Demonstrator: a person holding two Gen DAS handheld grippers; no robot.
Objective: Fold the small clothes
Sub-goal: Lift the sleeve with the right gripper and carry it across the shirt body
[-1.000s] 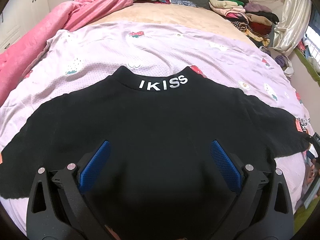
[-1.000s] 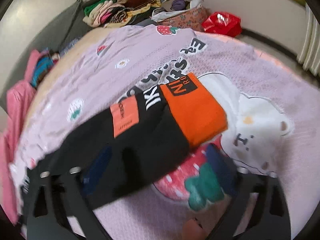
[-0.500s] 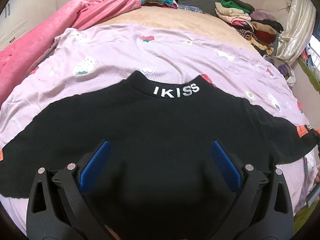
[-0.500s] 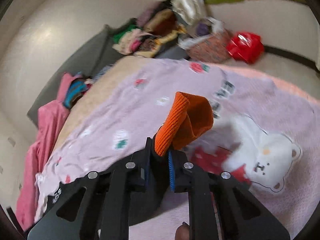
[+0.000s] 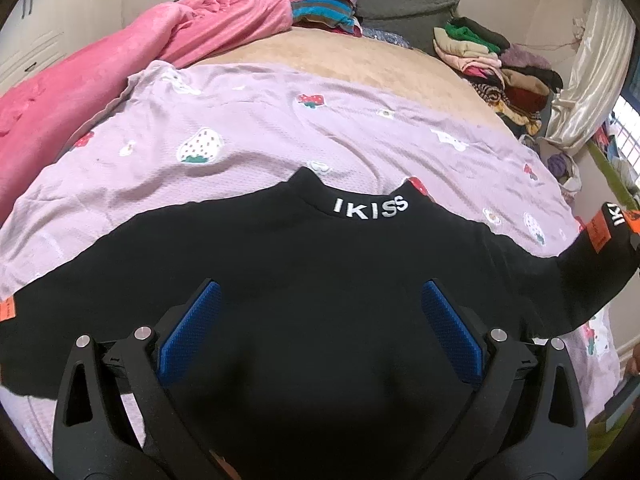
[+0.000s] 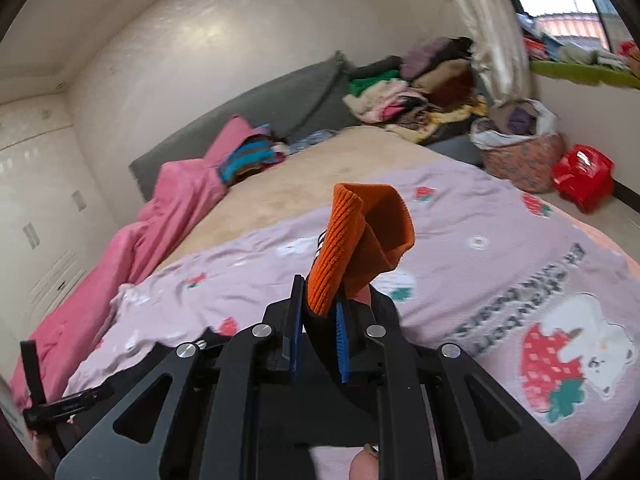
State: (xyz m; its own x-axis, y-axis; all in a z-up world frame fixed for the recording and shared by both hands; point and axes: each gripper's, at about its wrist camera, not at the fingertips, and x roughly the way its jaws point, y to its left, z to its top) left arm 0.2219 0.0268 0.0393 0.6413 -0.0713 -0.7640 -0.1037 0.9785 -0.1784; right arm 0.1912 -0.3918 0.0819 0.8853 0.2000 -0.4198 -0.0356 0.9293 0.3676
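A small black sweater with white "IKISS" lettering on its collar lies spread on a lilac blanket. My left gripper hovers open over the sweater's body, its blue pads wide apart with nothing between them. The sweater's right sleeve rises off the blanket at the right edge of the left wrist view. In the right wrist view my right gripper is shut on the sleeve's orange ribbed cuff, which sticks up above the blue pads. The black sleeve hangs hidden below the fingers.
A pink plush blanket lies along the left of the bed. Folded clothes are piled at the far right corner, striped ones by a grey pillow. A patterned basket and red bag stand on the floor.
My right gripper closed on the orange cuff and lifted it well above the blanket, tilting up toward the room. The left gripper drew back a little; the sleeve now rises at its right.
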